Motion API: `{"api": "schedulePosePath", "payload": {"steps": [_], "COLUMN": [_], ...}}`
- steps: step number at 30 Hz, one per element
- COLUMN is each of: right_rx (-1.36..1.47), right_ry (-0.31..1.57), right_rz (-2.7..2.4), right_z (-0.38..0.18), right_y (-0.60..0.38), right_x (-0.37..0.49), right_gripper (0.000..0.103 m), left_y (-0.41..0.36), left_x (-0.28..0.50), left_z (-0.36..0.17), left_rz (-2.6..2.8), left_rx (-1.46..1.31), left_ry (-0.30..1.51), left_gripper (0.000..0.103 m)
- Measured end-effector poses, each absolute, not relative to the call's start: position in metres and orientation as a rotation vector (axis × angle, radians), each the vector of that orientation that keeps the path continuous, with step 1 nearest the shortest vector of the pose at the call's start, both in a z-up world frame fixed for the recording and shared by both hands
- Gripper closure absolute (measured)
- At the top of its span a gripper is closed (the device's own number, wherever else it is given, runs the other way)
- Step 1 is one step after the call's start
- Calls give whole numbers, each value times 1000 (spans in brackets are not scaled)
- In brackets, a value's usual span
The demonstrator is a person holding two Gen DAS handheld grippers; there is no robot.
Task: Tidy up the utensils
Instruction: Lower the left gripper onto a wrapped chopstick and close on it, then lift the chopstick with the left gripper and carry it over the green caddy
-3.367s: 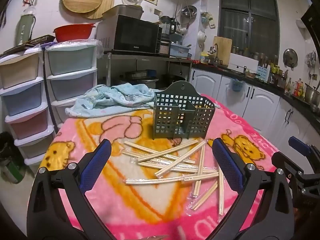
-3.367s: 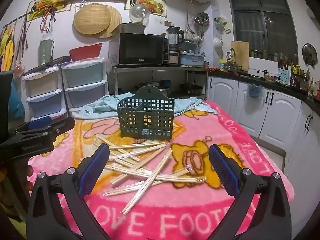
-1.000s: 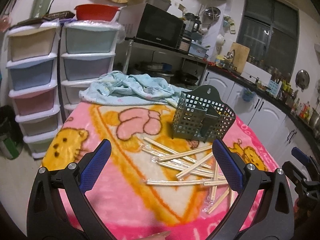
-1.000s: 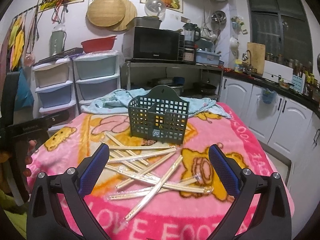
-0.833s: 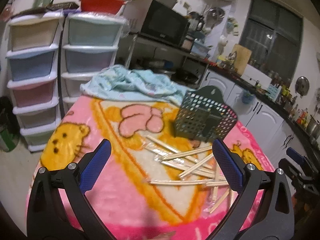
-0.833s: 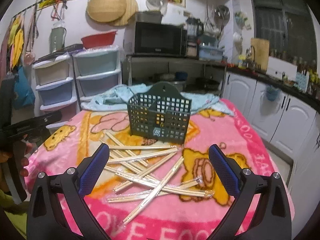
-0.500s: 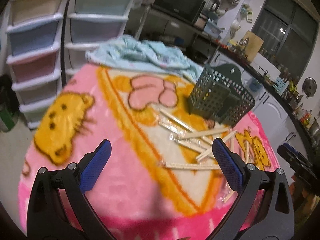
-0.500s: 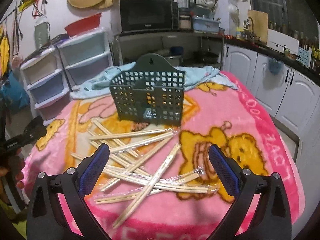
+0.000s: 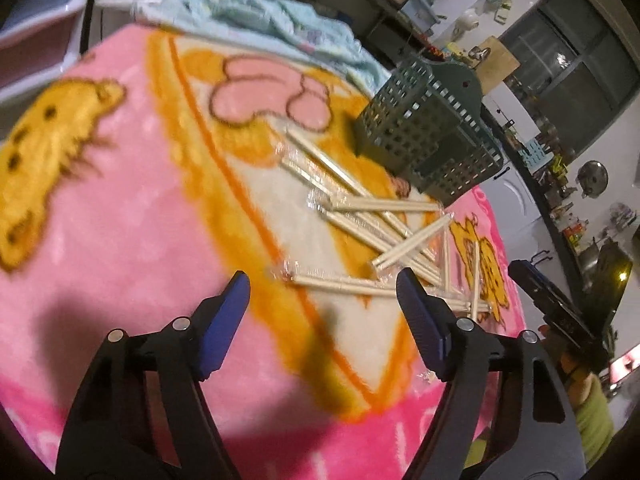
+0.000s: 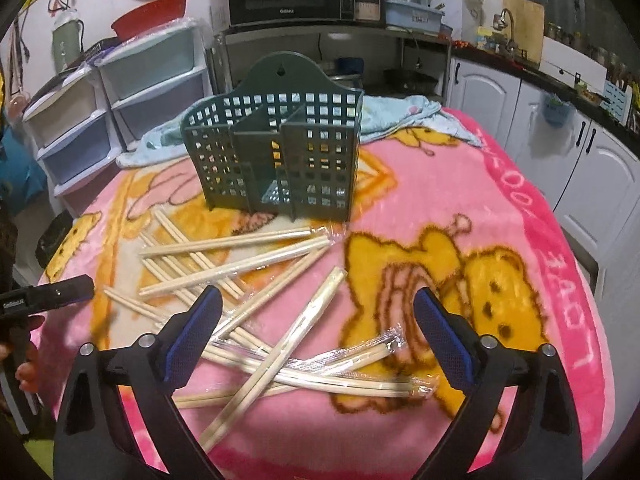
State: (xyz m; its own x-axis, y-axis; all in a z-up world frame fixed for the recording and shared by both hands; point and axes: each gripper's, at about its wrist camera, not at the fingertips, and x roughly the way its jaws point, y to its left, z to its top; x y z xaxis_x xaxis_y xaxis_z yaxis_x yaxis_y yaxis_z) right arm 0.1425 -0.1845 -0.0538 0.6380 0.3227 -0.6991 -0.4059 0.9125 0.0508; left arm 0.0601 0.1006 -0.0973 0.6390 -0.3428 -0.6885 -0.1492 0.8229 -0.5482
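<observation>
Chopsticks (image 10: 236, 264), each pair sealed in a clear plastic sleeve, lie scattered and crossed over one another on a pink cartoon blanket (image 10: 520, 240) covering the bench. Just beyond the pile, on the far side, stands a dark green slotted utensil holder (image 10: 276, 160), upright, with several compartments, none of which shows a chopstick inside.

In the left wrist view, the left claw (image 9: 322, 292) tilts down toward the near edge of the pile. Its blue pads have just been closing and now stand at a middling gap with nothing between them; one wrapped pair (image 9: 340, 283) lies just beyond the tips. In the right wrist view, the right claw (image 10: 316, 312) hangs over the near part of the pile, its pads wide apart and only slightly narrowed, empty.

Likely risks: the sleeves look slick and the sticks overlap, so a closing claw could pinch two pairs together or drag a neighbour off the blanket's near edge. The soft blanket may let thin sticks sink, so pads might skid over them. Both claws work one heap and could collide. The light holder might tip if nudged while loading.
</observation>
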Motion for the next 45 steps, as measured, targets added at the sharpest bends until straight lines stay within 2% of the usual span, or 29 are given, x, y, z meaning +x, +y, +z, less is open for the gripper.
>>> {"api": "schedulePosePath", "payload": {"steps": [6,8,11,13,21,25,28,33,45], "right_rx": [-119,-121,-106,-85,31,90,137,195,198], "right_ry": [787,794,820,850,961,1009,1044,1088,1021], "right_rz": [422,427,433,443,466,478,510,554,617], "right_z": [-58,-60,-65,-68,-83,-87,-89,-92,-62], "right_y": [-182,-181,-180,-180,-186,-190,-192,-194,-194], "right_x": [149,152,158,164,181,191,199,207,205], "right_gripper": [16,17,19,21,31,39,47,84,91], "left_y": [98,100,104,107,119,128,134,138,146], "left_x": [67,69,71,72,80,84,85,88,82], "left_z": [-103,-104,-106,-107,-110,-115,-119,-122,-97], "left_rz": [-117,-105,-90,-81,-75,-75,-82,-103,-150], "left_rx": [-625,-622,-617,-626,-717,-781,-825,-867,-816], "left_ry": [909,911,916,918,933,940,940,934,842], "left_gripper": [48,56,73,78,80,89,92,97,100]}}
